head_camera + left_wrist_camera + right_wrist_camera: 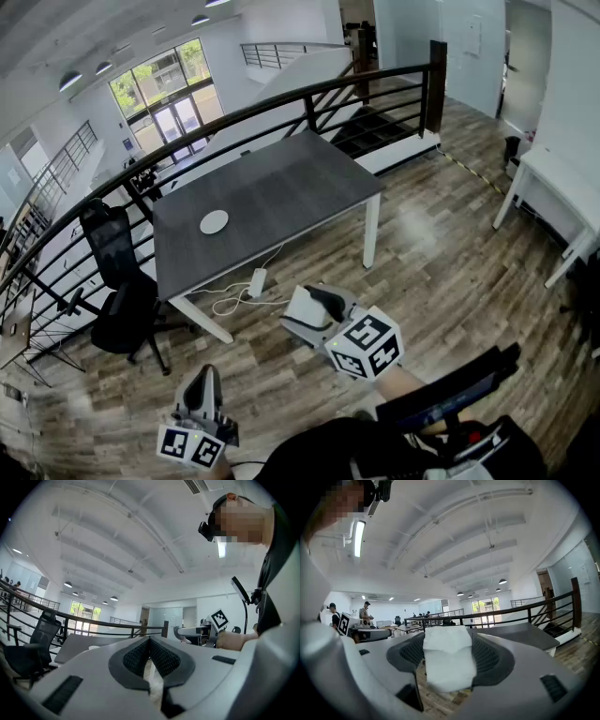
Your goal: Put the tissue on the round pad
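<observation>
The round white pad (214, 222) lies on the dark grey table (281, 187), toward its left end. A folded white tissue (446, 660) sits between the jaws of my right gripper (447, 641), whose pads press on its sides. In the head view that right gripper (302, 314) hovers over the wooden floor in front of the table, well short of the pad. My left gripper (204, 373) is lower and to the left, also over the floor. Seen from the left gripper view, my left gripper (150, 640) has its jaws together with nothing in them.
A black office chair (117, 281) stands at the table's left end. A white power strip (256, 281) with a cable lies on the floor under the table. A black railing (309, 98) runs behind the table, and a white table (562, 187) stands at the right.
</observation>
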A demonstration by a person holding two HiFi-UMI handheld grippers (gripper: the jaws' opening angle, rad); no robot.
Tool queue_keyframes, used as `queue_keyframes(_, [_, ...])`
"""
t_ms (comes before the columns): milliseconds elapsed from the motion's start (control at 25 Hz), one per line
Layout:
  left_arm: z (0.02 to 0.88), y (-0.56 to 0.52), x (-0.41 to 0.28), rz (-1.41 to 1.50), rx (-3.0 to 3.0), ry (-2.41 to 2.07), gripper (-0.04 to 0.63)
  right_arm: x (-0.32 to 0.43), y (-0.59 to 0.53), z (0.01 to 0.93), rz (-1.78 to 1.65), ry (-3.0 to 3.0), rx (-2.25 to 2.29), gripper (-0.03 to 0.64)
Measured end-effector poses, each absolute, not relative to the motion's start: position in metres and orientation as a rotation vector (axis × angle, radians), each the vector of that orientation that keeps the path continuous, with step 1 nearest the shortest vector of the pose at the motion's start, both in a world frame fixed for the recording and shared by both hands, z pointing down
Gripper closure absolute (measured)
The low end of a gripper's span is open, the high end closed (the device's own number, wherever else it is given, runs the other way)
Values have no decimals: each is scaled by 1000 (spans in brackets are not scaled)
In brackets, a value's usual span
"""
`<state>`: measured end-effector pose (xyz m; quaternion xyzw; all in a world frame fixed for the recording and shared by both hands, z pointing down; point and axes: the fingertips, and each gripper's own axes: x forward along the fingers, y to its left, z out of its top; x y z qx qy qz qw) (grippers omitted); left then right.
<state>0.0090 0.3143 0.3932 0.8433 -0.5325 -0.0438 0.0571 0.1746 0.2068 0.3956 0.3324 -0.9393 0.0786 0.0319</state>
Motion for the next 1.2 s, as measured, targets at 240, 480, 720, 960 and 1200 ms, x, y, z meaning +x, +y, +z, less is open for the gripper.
queue_keyframes(240, [396, 313, 7, -131, 2556, -1606, 592, 172, 207, 397, 242, -2893, 1021, 305])
queue_keyframes(480, [397, 313, 1, -137, 2551, -1605, 592, 166, 210, 397, 261, -2899, 1019, 304])
queue_keyframes(720, [394, 320, -7, -153, 2551, -1606, 592, 158, 217, 394, 280, -2905, 1015, 304])
queue_keyframes(960, [399, 325, -28, -178, 2527, -1594, 592, 141, 221, 391, 274, -2909, 1018, 304])
queue_keyframes(1200, [403, 332, -44, -191, 2542, -1562, 592, 125, 230, 392, 279, -2904, 1040, 305])
